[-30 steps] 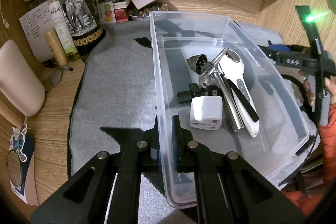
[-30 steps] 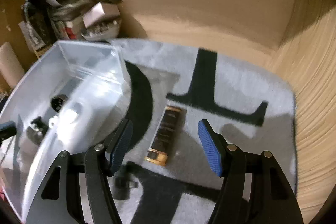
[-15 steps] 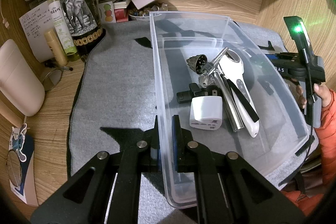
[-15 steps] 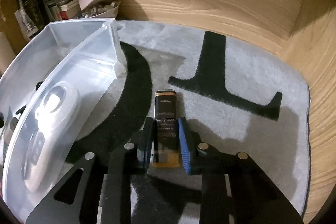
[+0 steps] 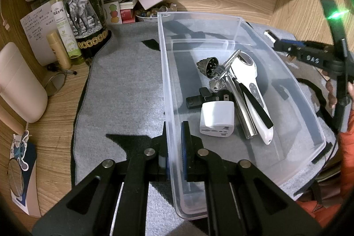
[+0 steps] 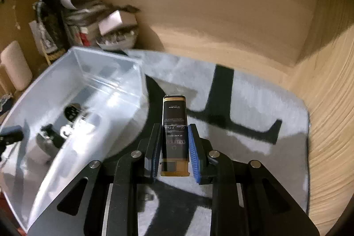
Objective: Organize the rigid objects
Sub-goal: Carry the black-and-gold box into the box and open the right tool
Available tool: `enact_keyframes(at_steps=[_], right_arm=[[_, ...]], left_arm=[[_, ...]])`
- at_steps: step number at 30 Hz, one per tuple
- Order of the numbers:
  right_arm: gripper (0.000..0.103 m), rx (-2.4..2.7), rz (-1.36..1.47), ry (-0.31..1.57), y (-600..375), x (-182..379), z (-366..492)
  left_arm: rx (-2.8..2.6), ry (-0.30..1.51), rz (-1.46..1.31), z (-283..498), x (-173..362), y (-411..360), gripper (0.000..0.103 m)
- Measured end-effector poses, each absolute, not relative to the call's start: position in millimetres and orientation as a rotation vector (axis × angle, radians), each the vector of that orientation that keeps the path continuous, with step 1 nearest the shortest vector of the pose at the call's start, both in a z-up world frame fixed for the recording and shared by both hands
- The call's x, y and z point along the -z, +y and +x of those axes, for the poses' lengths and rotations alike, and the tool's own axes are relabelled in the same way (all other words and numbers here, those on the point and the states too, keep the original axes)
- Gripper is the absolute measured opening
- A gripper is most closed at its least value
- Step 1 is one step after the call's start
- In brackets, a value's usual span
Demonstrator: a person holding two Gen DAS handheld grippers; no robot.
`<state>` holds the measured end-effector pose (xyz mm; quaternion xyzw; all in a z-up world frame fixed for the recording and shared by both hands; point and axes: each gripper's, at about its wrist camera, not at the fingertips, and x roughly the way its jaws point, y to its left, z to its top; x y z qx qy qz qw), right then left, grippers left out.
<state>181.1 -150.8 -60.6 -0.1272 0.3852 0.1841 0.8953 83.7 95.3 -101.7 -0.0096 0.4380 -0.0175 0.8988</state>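
A clear plastic bin sits on a grey mat. It holds a white plug adapter, a white handheld device, a metal tool with keys and a small dark round part. My left gripper is shut on the bin's near left wall. My right gripper is shut on a black and gold box and holds it above the mat, to the right of the bin. It also shows in the left wrist view, beyond the bin's right wall.
A dark wine bottle, a green spray bottle, papers and a bowl of small items crowd the back left corner. A cream rounded container stands at the left. Wooden walls close the back and right.
My right gripper closed on the black and gold box and lifted it off the mat. My left gripper has stayed clamped on the bin wall.
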Motion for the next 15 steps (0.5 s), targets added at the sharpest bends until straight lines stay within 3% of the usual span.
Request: enact_keyframes(at_steps=[15], right_arm=[[0.022,-0.497,-0.296,0.622,-108.7,6.1,147.2]], left_arm=[[0.036,0.907,-0.02,83.7,101.7,94.8,0.007]])
